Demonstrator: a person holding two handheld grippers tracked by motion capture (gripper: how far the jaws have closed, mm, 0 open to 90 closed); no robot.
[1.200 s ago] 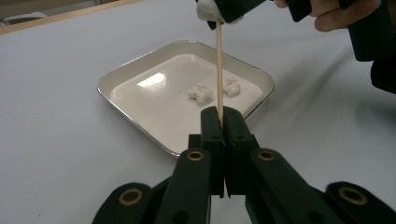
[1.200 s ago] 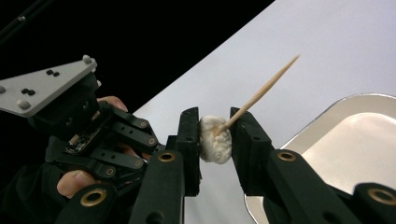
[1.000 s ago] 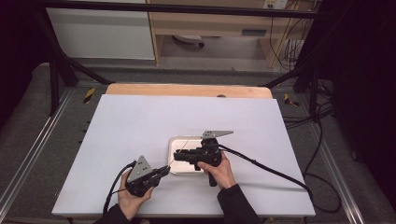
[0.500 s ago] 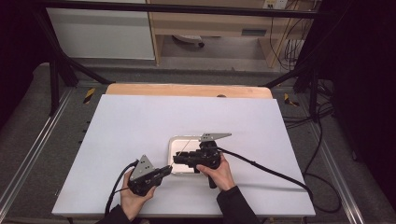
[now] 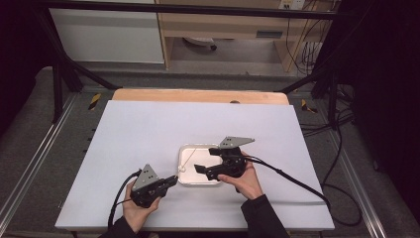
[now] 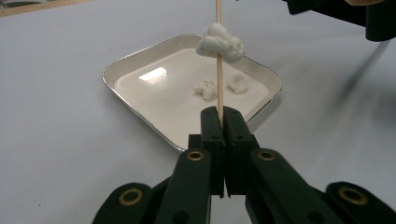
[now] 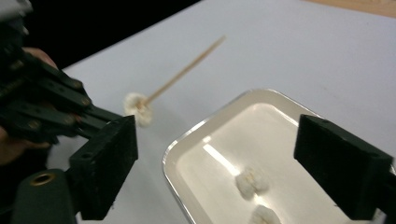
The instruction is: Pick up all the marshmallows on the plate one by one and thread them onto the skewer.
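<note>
Left tool (image 6: pixel 219 122) level, clamped on skewer (image 6: pixel 218 60)

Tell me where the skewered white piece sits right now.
In the left gripper view, the white piece sits on the skewer above the tray, beyond the left gripper clamping that skewer.

A white table (image 5: pixel 148 129) takes up the middle, with a bare wooden strip (image 5: pixel 198 95) along its far edge. Metal rails (image 5: pixel 34 163) run down both sides over grey floor (image 5: pixel 29 99). Behind stand a white cabinet (image 5: pixel 106 34) and a wooden shelf unit (image 5: pixel 223 25), and a tangle of dark cables (image 5: pixel 341 119) lies at the right.
</note>
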